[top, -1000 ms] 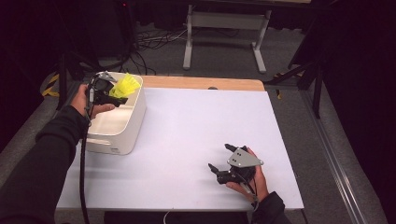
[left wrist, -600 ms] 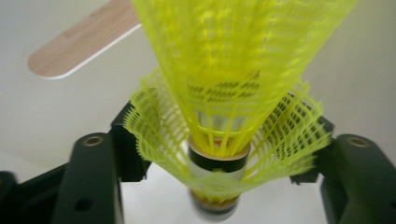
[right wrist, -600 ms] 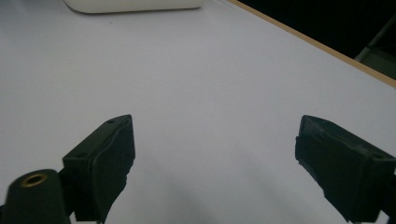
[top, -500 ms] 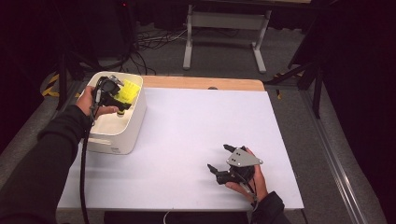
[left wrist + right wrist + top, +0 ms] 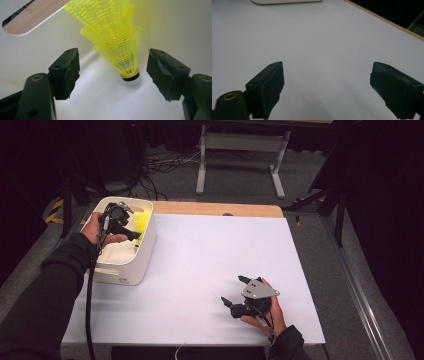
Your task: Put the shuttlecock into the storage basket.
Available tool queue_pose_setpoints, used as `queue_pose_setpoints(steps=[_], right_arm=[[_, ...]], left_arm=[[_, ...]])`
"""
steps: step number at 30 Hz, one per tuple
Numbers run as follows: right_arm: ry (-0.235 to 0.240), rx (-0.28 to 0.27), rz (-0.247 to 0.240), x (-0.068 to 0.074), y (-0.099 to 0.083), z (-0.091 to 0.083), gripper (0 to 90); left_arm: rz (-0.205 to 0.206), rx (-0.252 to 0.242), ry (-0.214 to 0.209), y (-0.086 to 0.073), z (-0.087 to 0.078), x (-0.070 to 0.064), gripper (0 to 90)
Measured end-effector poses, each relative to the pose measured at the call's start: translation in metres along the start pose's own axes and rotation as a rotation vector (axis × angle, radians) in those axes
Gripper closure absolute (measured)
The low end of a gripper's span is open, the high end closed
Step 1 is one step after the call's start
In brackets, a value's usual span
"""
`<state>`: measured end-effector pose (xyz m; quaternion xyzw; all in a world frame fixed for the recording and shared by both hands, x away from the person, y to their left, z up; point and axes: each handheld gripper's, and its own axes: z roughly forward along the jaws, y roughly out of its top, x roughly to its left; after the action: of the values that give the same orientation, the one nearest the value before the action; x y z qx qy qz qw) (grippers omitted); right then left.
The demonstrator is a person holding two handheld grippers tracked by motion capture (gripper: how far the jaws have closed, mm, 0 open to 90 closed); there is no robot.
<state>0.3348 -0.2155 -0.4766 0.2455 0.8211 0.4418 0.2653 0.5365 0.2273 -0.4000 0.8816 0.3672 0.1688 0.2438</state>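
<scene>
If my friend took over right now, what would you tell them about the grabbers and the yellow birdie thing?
Left gripper: open, down inside the white bin, jaws either side of the yellow shuttlecocks without touching them.
Right gripper: open, holding nothing, low over the white table near its front right.
Shuttlecocks: a nested yellow stack, cork end down on the bin's floor, skirts leaning at the bin wall.
Done: the stack is in the bin and nothing is gripped.
Left: probably lift the left gripper out of the bin; or, if the stack is to come out, close the jaws on it first.
</scene>
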Motion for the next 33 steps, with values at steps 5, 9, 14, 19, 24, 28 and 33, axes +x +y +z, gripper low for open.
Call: queue_pose_setpoints(steps=[5, 9, 14, 19, 24, 28, 33], right_arm=[[-0.002, 0.002, -0.003, 0.0, 0.0, 0.0, 13.0], [-0.006, 0.001, -0.005, 0.0, 0.0, -0.001, 13.0], [-0.012, -0.001, -0.013, 0.001, 0.001, -0.002, 13.0], [-0.022, -0.007, -0.014, 0.0, 0.002, -0.004, 13.0], [-0.028, -0.008, -0.02, 0.0, 0.003, -0.006, 13.0], [-0.032, -0.009, -0.026, 0.001, 0.003, -0.007, 13.0], [-0.039, -0.012, -0.031, 0.001, 0.004, -0.008, 13.0]], left_arm=[[0.032, -0.012, 0.021, 0.001, -0.005, -0.002, 15.7], [0.043, -0.059, 0.019, 0.001, -0.012, -0.003, 13.6], [0.066, -0.082, 0.035, 0.001, -0.019, -0.005, 12.6], [0.039, -0.167, 0.046, -0.001, -0.032, -0.009, 13.7], [0.064, -0.224, 0.057, -0.003, -0.046, -0.015, 13.3], [0.068, -0.257, 0.067, -0.007, -0.055, -0.019, 13.1], [0.076, -0.312, 0.088, -0.012, -0.065, -0.023, 13.0]])
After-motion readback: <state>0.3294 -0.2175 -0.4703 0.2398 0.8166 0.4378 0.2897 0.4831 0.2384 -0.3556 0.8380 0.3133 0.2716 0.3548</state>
